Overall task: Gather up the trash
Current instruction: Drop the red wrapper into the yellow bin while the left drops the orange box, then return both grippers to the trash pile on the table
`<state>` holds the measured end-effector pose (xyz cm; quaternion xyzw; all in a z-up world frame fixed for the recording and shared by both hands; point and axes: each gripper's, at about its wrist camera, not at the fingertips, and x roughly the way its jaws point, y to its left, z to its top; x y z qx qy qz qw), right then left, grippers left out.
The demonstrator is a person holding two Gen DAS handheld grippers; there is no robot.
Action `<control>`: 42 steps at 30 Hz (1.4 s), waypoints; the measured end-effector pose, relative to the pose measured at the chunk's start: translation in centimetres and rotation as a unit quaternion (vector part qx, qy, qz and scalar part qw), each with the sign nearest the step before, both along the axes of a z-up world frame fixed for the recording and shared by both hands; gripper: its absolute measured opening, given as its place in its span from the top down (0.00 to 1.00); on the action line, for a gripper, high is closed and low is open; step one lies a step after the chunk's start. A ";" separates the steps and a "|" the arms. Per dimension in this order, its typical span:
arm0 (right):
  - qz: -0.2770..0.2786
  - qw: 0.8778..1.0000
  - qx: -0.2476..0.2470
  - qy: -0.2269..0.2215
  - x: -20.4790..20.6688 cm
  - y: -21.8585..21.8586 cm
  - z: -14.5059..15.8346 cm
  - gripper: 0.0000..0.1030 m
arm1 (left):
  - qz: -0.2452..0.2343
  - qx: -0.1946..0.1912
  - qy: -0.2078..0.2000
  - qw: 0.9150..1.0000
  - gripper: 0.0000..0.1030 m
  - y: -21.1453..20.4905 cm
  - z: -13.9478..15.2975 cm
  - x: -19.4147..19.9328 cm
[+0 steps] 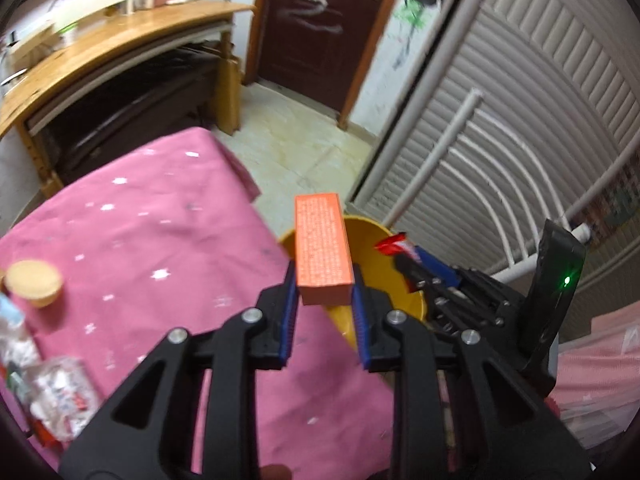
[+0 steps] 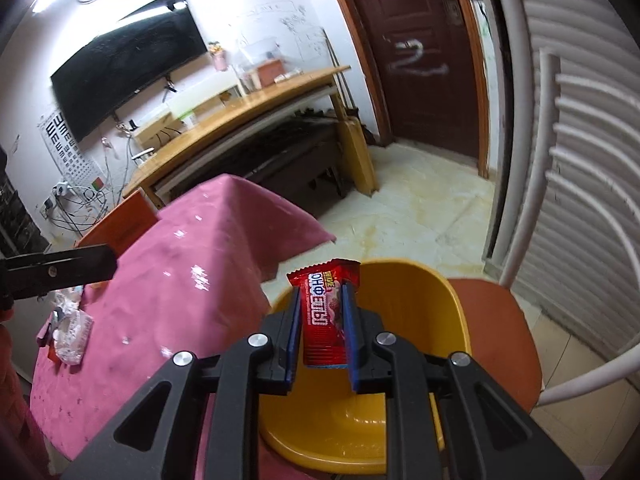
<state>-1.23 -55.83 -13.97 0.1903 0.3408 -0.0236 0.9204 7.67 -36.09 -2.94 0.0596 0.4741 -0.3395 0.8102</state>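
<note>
My left gripper (image 1: 323, 286) is shut on an orange box (image 1: 322, 248) and holds it at the table's right edge, over the near rim of a yellow bin (image 1: 376, 268). My right gripper (image 2: 322, 312) is shut on a red candy wrapper (image 2: 325, 320) and holds it above the open yellow bin (image 2: 416, 320), which looks empty inside. The right gripper also shows in the left wrist view (image 1: 404, 260), with the red wrapper (image 1: 394, 245) over the bin. The left gripper's finger (image 2: 60, 266) shows at the left of the right wrist view.
The table has a pink cloth (image 1: 160, 240). On its left lie a crumpled clear wrapper (image 1: 60, 392), a plastic bottle (image 1: 12, 328) and a round tan lid (image 1: 34, 282). The bin sits on an orange chair (image 2: 504, 328) with a white frame. A wooden desk (image 1: 120, 40) stands behind.
</note>
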 end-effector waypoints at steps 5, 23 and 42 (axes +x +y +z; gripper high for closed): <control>-0.002 0.999 0.019 0.029 0.6 -1.4 -2.1 0.86 | -0.010 0.015 0.014 1.000 0.77 -3.5 -1.7 0.1; 0.000 1.000 -0.005 0.024 0.7 0.0 -1.3 0.31 | 0.040 -0.042 0.016 0.998 0.40 3.3 0.7 -1.1; 0.156 0.986 -0.046 -0.031 3.8 15.1 5.3 0.27 | 0.221 -0.058 -0.029 0.973 0.38 25.9 3.0 -1.8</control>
